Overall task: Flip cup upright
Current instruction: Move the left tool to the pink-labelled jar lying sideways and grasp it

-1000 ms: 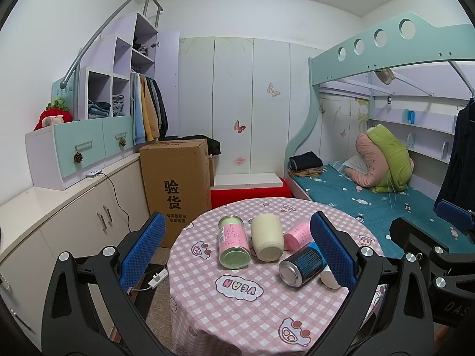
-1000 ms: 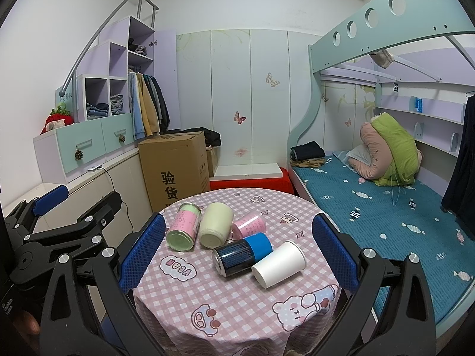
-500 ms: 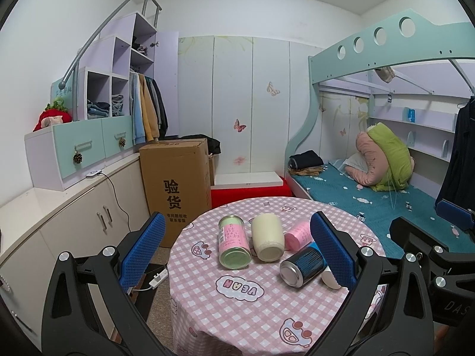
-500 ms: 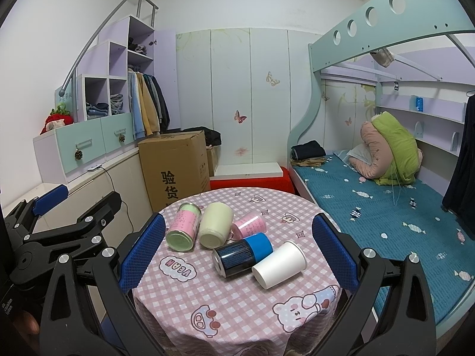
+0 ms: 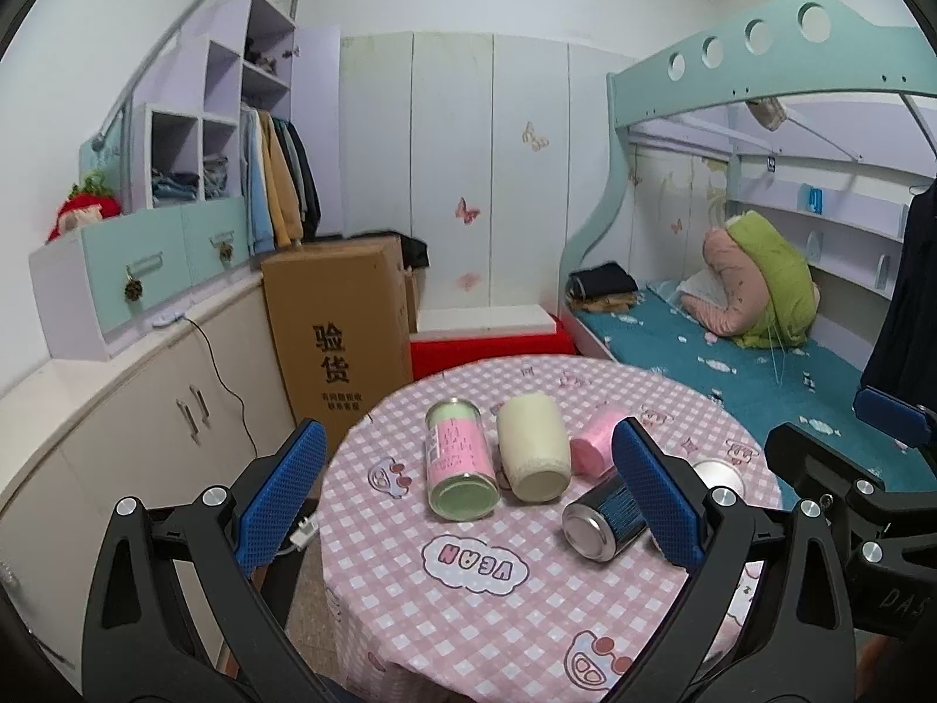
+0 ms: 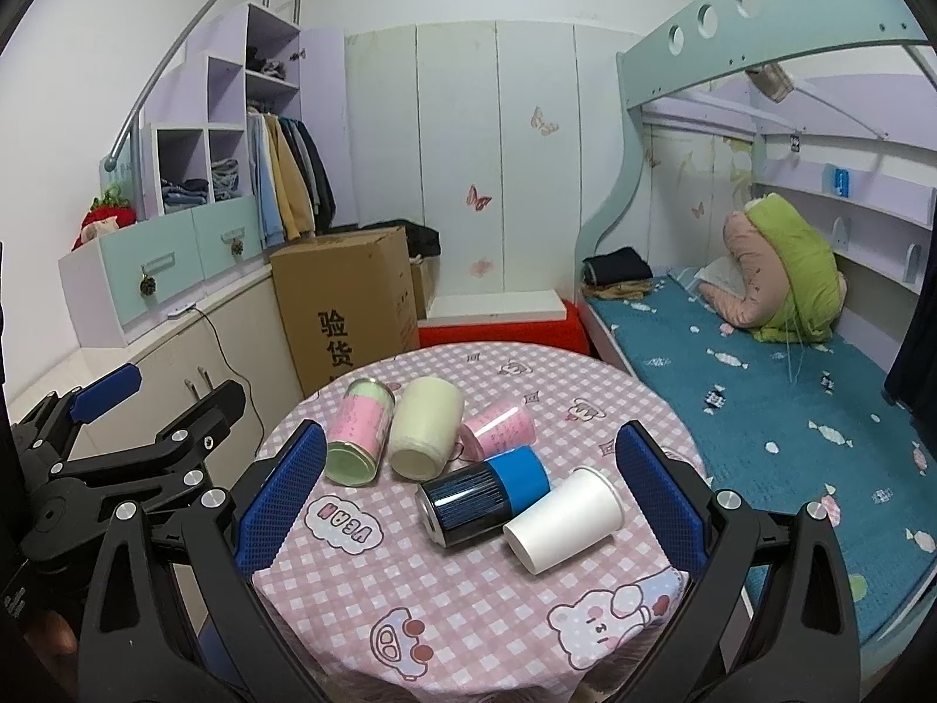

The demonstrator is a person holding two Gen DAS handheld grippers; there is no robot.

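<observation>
Several cups lie on their sides on a round table with a pink checked cloth. A white paper cup lies nearest the right gripper, beside a black and blue cup. Behind them lie a small pink cup, a cream cup and a green and pink cup. The right gripper is open and empty above the table's near side. The left gripper is open and empty too, with the green and pink cup, cream cup and black and blue cup between its fingers in view.
A tall cardboard box stands behind the table on the left, next to white cabinets. A red and white low bench is behind the table. A bunk bed with a teal mattress runs along the right.
</observation>
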